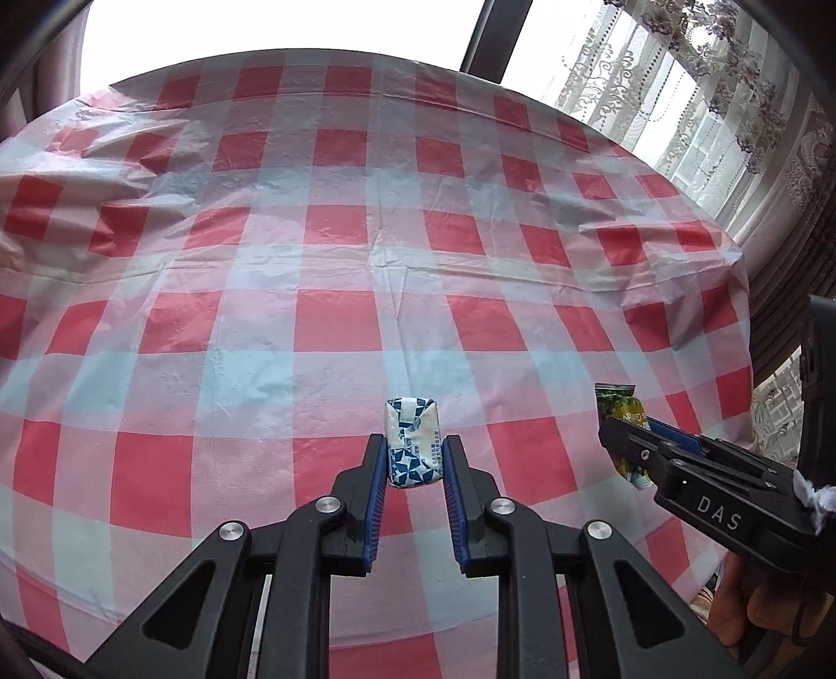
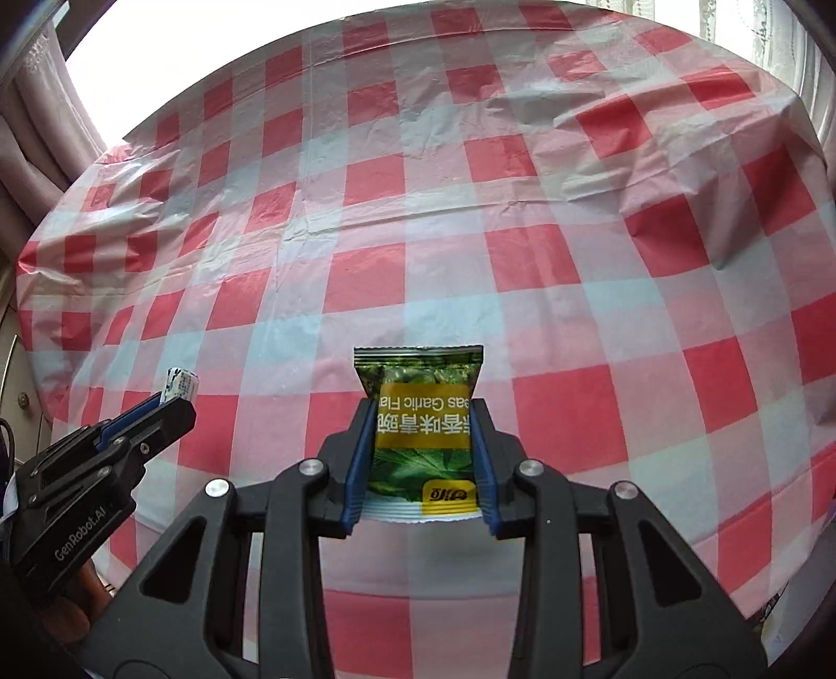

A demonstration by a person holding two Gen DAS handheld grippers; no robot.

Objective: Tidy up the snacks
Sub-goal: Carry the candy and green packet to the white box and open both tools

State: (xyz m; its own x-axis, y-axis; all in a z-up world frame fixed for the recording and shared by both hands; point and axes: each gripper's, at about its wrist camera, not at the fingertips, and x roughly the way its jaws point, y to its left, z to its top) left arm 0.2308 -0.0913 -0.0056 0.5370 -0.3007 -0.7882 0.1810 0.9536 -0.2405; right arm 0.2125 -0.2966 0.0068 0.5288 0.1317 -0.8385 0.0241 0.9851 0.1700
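My left gripper [image 1: 414,449] is shut on a small white and blue wrapped snack [image 1: 413,438], held above the red and white checked tablecloth [image 1: 334,250]. My right gripper [image 2: 423,412] is shut on a green and yellow snack packet [image 2: 420,418], also held above the cloth [image 2: 470,235]. In the left wrist view the right gripper [image 1: 614,431] is at the right with the green packet [image 1: 622,412] in it. In the right wrist view the left gripper [image 2: 175,405] is at the left with the white and blue snack [image 2: 180,384] sticking out of its tip.
The table is covered by the wrinkled checked cloth, with raised folds at the far left [image 1: 94,156] and far right [image 1: 601,219]. Lace curtains [image 1: 705,104] and a bright window stand behind the table. A dark window post [image 1: 491,36] rises at the back.
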